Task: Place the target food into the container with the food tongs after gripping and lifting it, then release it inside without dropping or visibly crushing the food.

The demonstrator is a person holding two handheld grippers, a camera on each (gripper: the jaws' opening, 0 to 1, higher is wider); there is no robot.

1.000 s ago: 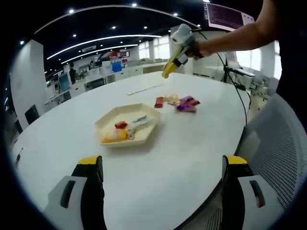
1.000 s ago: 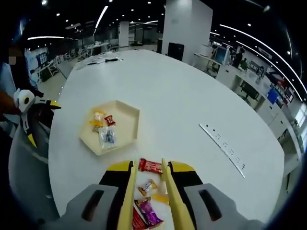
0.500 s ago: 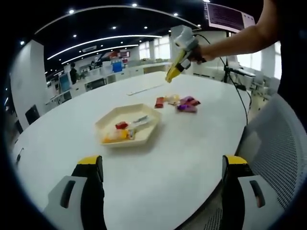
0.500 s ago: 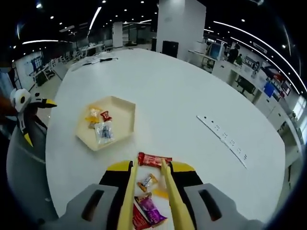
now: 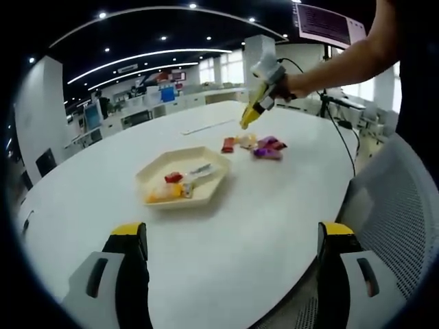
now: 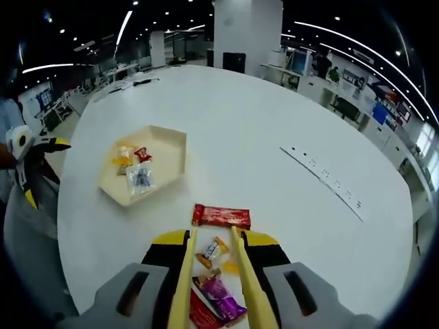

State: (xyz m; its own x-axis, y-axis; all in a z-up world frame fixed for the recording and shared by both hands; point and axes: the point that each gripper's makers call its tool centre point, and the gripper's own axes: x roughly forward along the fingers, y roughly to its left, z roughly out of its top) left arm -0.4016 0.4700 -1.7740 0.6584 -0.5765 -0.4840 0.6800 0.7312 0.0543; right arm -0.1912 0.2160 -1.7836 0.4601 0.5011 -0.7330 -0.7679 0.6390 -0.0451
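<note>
A cream hexagonal tray [image 5: 206,197] [image 6: 177,147] on the white table holds a few wrapped sweets. Beyond it lies a loose pile of snacks [image 5: 255,145]. My right gripper [image 6: 212,236] is shut on yellow food tongs [image 6: 240,274] [image 5: 248,116], whose arms stand apart and hold nothing. They hover over the pile: a small orange sweet [image 6: 212,251] shows between the arms, a red bar [image 6: 221,216] lies just past the tips, and a purple pack [image 6: 221,303] sits nearer the camera. My left gripper [image 5: 233,236] stands wide open at the table's near edge.
A white perforated strip [image 6: 322,185] [image 5: 206,127] lies on the table past the pile. A grey mesh chair [image 5: 401,205] stands at the table's edge. A person's arm [image 5: 343,51] reaches in over the table. Office desks line the background.
The right gripper with the tongs has come lower and closer over the snack pile; the red bar now lies just beyond the tips. The left gripper has stayed still.
</note>
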